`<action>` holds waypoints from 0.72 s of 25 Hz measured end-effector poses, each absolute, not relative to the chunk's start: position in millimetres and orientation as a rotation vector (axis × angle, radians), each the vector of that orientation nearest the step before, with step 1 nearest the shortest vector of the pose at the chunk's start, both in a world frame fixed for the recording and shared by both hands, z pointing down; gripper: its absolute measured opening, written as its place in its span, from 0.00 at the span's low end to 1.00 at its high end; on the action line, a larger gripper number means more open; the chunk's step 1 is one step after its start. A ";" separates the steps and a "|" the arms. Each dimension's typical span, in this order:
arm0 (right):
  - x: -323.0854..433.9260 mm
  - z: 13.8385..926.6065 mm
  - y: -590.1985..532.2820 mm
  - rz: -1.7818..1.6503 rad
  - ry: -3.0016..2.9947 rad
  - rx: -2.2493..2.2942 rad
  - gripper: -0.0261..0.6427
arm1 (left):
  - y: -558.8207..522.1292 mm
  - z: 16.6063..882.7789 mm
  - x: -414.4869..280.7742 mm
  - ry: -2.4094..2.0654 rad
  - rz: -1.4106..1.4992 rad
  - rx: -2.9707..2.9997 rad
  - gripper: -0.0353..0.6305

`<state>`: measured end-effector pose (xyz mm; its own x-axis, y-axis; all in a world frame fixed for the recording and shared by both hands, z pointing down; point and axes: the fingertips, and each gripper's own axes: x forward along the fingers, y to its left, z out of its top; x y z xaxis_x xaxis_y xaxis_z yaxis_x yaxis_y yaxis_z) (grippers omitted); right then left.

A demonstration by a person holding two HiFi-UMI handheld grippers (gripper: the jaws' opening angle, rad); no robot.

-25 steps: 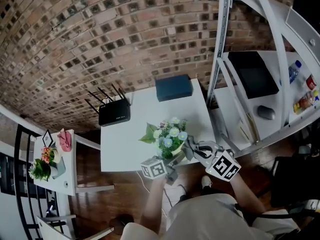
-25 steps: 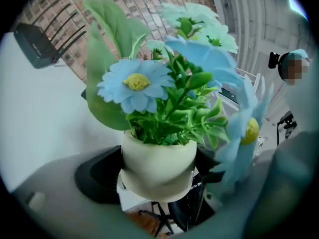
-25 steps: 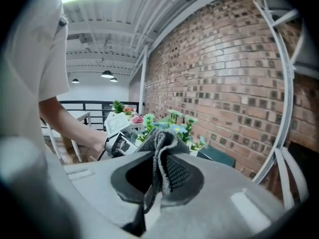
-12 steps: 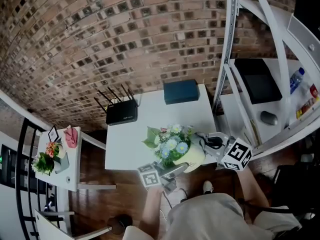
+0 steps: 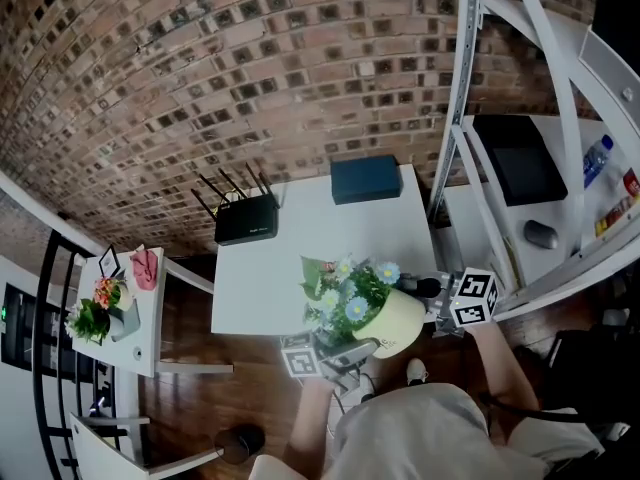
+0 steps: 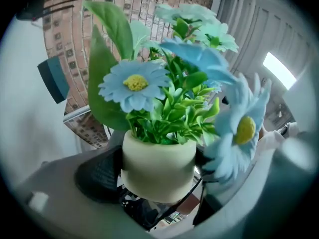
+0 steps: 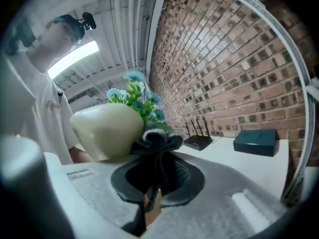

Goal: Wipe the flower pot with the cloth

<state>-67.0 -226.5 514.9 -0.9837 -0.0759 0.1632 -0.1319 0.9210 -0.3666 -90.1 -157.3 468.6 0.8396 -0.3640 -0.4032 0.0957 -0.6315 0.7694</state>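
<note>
A cream flower pot (image 5: 392, 320) of blue and white artificial flowers is held up off the white table (image 5: 270, 278), tipped with its base toward the lower right. My left gripper (image 5: 345, 351) is shut on it; in the left gripper view the pot (image 6: 158, 171) sits between the dark pads (image 6: 99, 176). My right gripper (image 5: 432, 290) is shut on a bunched dark cloth (image 7: 157, 146), which presses against the side of the pot (image 7: 107, 128). The cloth (image 5: 425, 288) shows at the pot's right side in the head view.
On the table's far side stand a black router (image 5: 245, 220) with antennas and a teal box (image 5: 366, 179). A white metal shelf frame (image 5: 456, 118) rises at the right. A small side table (image 5: 140, 353) with flowers stands at the left.
The pot has come up off the table's front edge and tipped over sideways. The left gripper rose with it. The right gripper rolled and now holds the cloth against the pot's right side.
</note>
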 end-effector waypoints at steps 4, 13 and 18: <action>-77.6 520.9 -208.5 0.874 -3.017 -0.048 0.04 | -156.9 452.4 -86.4 -0.135 -0.769 2.128 0.79; -84.5 520.0 -193.5 1.010 -3.107 -0.077 0.04 | -154.1 444.9 -97.0 -0.091 -0.893 2.011 0.79; -89.4 540.4 -180.9 0.963 -3.039 -0.015 0.04 | -172.2 450.1 -104.6 -0.220 -0.952 1.948 0.79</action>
